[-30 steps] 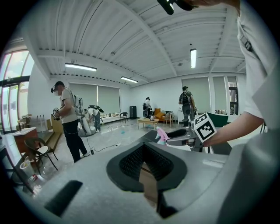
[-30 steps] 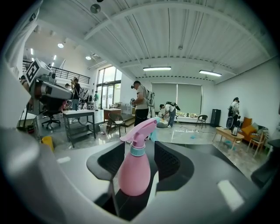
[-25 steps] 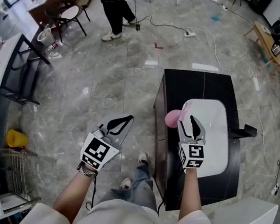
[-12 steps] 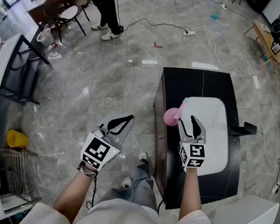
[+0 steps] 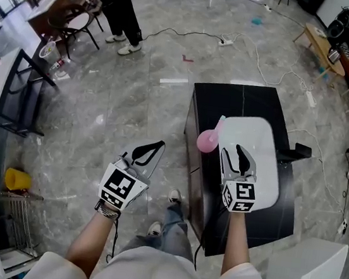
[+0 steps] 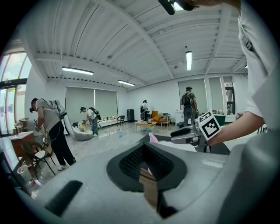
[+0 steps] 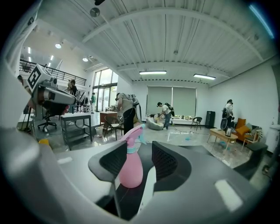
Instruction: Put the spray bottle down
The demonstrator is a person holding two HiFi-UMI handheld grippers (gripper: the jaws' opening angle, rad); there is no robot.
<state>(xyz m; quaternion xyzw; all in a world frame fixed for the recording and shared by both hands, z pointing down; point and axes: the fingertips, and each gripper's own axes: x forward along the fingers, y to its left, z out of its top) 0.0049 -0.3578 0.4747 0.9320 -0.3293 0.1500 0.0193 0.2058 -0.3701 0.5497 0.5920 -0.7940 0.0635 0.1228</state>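
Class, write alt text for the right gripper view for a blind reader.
A pink spray bottle stands upright on a black table, just beyond the open tongs of the right gripper, which have just been closing with nothing between them. People work far behind.

Grey marbled floor point(image 5: 133, 111) runs across the room, with a white power strip point(image 5: 224, 42) and loose cables lying on it far off. A black cabinet point(image 5: 243, 103) stands near on the right. On the left are a black-framed desk point(image 5: 12, 92), dark chairs point(image 5: 75, 24) farther off and a yellow bucket point(image 5: 17, 179) nearer. A low wooden table point(image 5: 316, 38) sits far right. Strip lights point(image 7: 153, 72) hang under a white ribbed ceiling point(image 7: 175, 35); blinds point(image 7: 173, 100) cover the far windows
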